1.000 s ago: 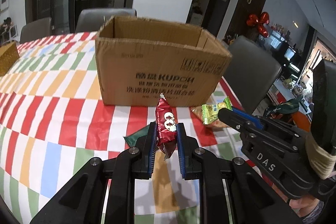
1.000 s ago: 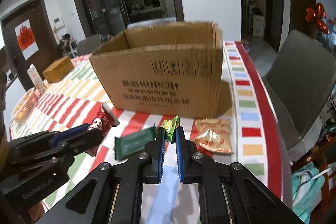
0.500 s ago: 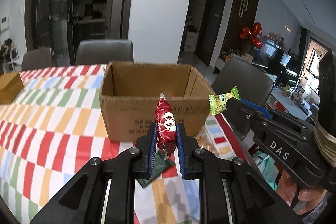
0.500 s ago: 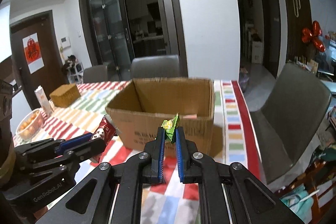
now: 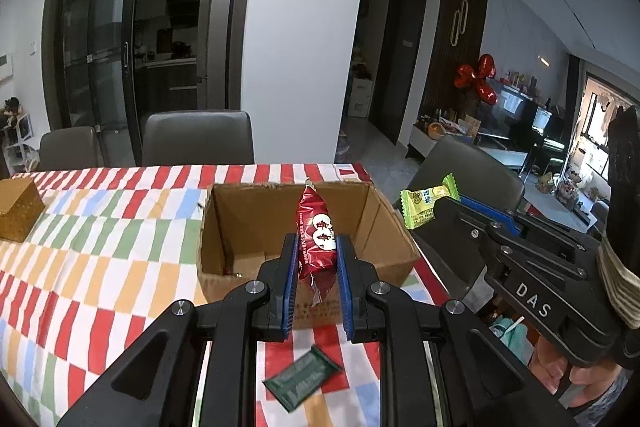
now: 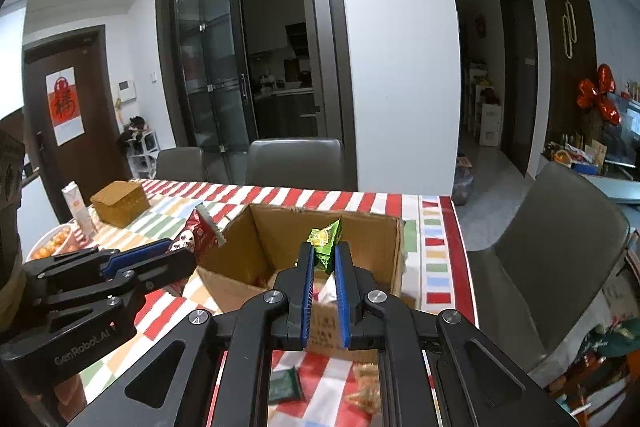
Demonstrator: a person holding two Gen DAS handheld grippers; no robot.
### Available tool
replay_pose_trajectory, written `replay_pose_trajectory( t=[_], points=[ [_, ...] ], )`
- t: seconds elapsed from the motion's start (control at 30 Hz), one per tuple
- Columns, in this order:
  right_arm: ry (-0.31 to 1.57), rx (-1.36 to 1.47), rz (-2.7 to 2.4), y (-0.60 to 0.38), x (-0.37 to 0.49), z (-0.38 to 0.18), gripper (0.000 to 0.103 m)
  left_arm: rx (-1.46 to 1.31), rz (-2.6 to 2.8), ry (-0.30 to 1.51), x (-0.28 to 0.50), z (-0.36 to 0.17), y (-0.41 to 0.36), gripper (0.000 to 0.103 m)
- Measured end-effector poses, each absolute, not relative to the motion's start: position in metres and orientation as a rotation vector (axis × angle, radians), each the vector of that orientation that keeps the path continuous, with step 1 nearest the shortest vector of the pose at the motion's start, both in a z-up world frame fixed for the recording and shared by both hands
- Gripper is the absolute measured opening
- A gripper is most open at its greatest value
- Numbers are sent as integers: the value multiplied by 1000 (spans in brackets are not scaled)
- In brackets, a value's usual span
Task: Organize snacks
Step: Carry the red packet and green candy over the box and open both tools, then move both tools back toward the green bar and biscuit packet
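Note:
An open cardboard box [image 5: 224,227] [image 6: 372,231] stands on the striped tablecloth. My left gripper [image 5: 317,259] is shut on a red snack packet [image 5: 316,235], held upright in front of and above the box's near wall. My right gripper [image 6: 323,259] is shut on a small green snack packet [image 6: 325,243], also above the box's near edge. In the left wrist view the right gripper [image 5: 444,207] shows at the right with the green packet [image 5: 424,203]. The right wrist view shows the left gripper [image 6: 180,255] at the left with the red packet [image 6: 198,233].
A dark green packet [image 5: 302,381] [image 6: 285,385] and a golden packet [image 6: 366,389] lie on the cloth before the box. A woven box [image 6: 120,203], a carton [image 6: 78,211] and a bowl of oranges [image 6: 52,247] sit far left. Grey chairs [image 5: 198,139] [image 6: 560,259] surround the table.
Both grippers have risen with their packets, from table level in front of the box to above its rim. The box interior has come into view.

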State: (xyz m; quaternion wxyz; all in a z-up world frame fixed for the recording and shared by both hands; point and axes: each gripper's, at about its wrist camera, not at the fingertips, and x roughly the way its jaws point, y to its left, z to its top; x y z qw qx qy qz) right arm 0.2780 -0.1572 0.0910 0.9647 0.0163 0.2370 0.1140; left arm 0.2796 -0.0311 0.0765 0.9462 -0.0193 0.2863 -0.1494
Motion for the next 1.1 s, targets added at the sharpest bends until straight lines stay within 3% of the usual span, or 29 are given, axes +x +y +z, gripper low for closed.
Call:
replay_pose_trajectory(
  t=[0.43, 0.5, 0.53, 0.57, 0.6, 0.73, 0.8, 1.0, 1.1],
  points=[
    [569, -29, 221, -142, 339, 80, 12, -10, -311, 689, 354, 65, -33, 20],
    [595, -30, 221, -142, 348, 77, 13, 1, -279, 696, 362, 63, -34, 28],
    [606, -26, 217, -142, 351, 76, 15, 4, -267, 692, 362, 62, -34, 33],
    [624, -22, 209, -143, 355, 73, 26, 4, -251, 686, 363, 63, -33, 44],
    [629, -19, 204, -143, 356, 72, 37, 5, -243, 684, 361, 63, -32, 47],
    [631, -20, 184, -148, 350, 68, 44, 37, -236, 682, 354, 60, -28, 50],
    [644, -12, 170, -151, 347, 66, 55, 52, -236, 684, 346, 57, -28, 55],
    [697, 18, 160, -159, 336, 61, 66, 90, -257, 719, 328, 52, -32, 64],
    [747, 18, 149, -163, 333, 56, 66, 105, -265, 739, 319, 49, -33, 64]
  ],
)
